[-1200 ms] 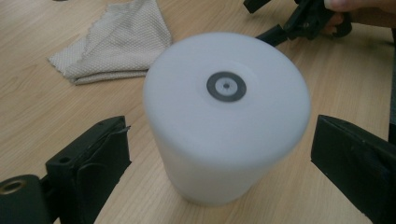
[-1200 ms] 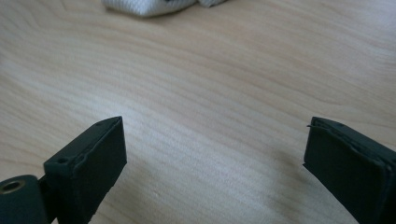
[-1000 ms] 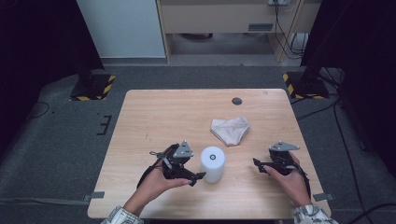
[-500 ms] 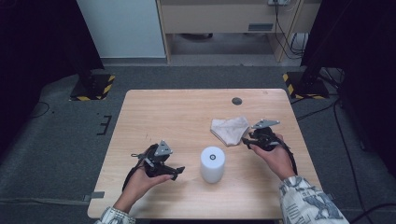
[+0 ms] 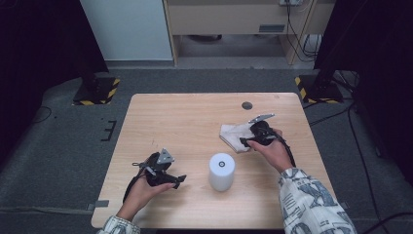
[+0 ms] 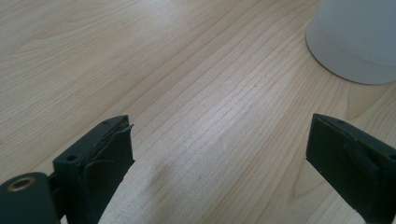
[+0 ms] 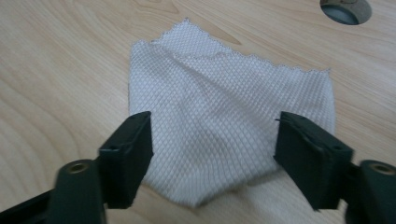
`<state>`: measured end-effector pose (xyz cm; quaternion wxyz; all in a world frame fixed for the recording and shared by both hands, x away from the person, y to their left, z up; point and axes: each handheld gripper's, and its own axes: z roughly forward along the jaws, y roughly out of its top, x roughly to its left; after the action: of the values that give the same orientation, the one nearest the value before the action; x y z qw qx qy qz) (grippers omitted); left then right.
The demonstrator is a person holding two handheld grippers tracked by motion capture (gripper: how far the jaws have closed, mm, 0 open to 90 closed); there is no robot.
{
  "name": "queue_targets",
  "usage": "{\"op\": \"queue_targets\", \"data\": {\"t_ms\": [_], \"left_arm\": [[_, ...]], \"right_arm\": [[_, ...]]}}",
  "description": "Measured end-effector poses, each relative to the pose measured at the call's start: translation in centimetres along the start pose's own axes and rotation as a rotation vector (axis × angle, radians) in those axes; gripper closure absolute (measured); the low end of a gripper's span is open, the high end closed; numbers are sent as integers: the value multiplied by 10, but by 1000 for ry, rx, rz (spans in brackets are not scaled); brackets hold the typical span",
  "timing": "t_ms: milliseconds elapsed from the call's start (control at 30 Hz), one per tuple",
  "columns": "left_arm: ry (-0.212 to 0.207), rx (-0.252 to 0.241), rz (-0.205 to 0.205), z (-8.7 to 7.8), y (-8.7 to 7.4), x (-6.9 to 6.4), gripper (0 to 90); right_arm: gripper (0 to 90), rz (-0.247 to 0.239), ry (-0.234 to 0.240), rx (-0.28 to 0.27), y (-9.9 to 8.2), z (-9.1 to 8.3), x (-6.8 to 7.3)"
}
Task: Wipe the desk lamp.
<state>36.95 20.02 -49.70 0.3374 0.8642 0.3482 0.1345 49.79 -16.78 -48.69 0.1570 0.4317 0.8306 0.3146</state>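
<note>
Light wooden table (image 5: 195,122), rectangular, on grey floor. Round dark cable hole (image 5: 247,105) near table's far edge, right of centre; also at top right in right gripper view (image 7: 346,9).

White upright cylinder (image 5: 221,171), dark dot in centre of top, standing on table toward near edge, roughly mid-width. Landmark for the rest. Base of cylinder (image 6: 355,42) at top right corner of left gripper view.

White waffle-weave cloth (image 5: 233,136), folded, roughly triangular, zigzag-cut edges, lying flat on table beyond cylinder and slightly right. In right gripper view, cloth (image 7: 224,107) spread between and past the two jaws, point toward camera.

Right gripper (image 5: 247,142) beyond and right of cylinder, over cloth's right part, grey plate on top. Jaws (image 7: 212,154) released, just been opening, standing apart with cloth below and between them, pads not pressing on it.

Left gripper (image 5: 179,179) left of cylinder, near it, not touching, low over table. Jaws wide apart (image 6: 219,158), released, bare wood between them.
</note>
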Motion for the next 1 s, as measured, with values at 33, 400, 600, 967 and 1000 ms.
{"op": "queue_targets", "data": {"t_ms": [33,400,600,967,1000], "left_arm": [[1,-5,-4,-1,0,0,67],[-7,-17,-13,-4,-2,4,66],[-19,-16,-19,-3,-5,4,65],[-59,-22,12,-1,-2,-6,61],[-66,-25,12,-1,-1,-9,61]], "right_arm": [[237,0,0,12,2,4,-1],[230,34,9,118,-2,38,-11],[273,9,-3,130,-3,39,-9],[801,-3,92,136,-1,33,-6],[818,-4,98,131,-1,34,-6]]}}
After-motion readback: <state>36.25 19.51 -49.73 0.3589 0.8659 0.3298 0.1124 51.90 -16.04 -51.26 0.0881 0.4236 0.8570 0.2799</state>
